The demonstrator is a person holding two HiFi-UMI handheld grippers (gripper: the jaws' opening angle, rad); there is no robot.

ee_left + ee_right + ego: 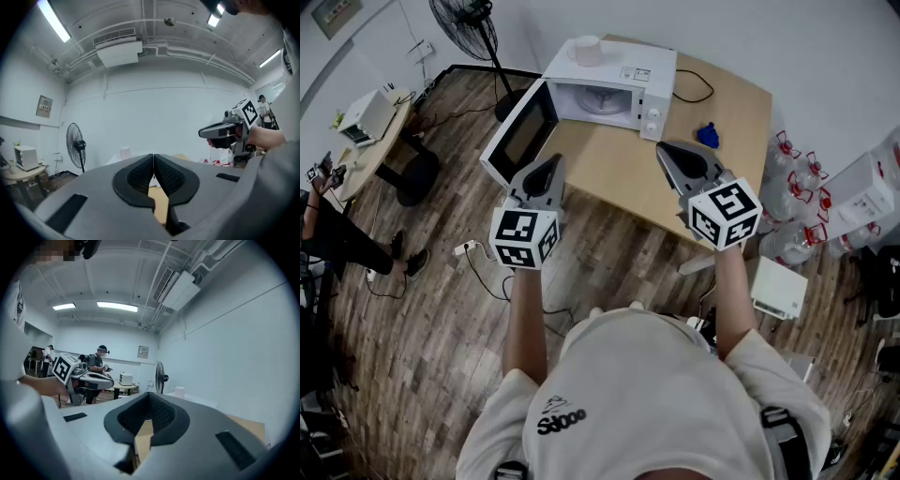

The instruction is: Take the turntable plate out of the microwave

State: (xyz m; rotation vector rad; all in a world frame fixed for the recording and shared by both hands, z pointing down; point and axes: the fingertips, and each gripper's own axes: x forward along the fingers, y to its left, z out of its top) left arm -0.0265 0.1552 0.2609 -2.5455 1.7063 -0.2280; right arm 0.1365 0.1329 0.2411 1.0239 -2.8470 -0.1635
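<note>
left tool [555, 161] and right tool [662, 146] clenched empty near a wooden table [619, 167] with open microwave [623, 67], plank floor [422, 309], fan [465, 19].

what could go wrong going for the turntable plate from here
1. The open door stands out just ahead of the left gripper; reaching in could knock it.
2. Both grippers are shut and empty; the right gripper must open before it can take the turntable plate, which may slip.
3. A cup stands on top of the microwave; a jolt might topple it.
</note>
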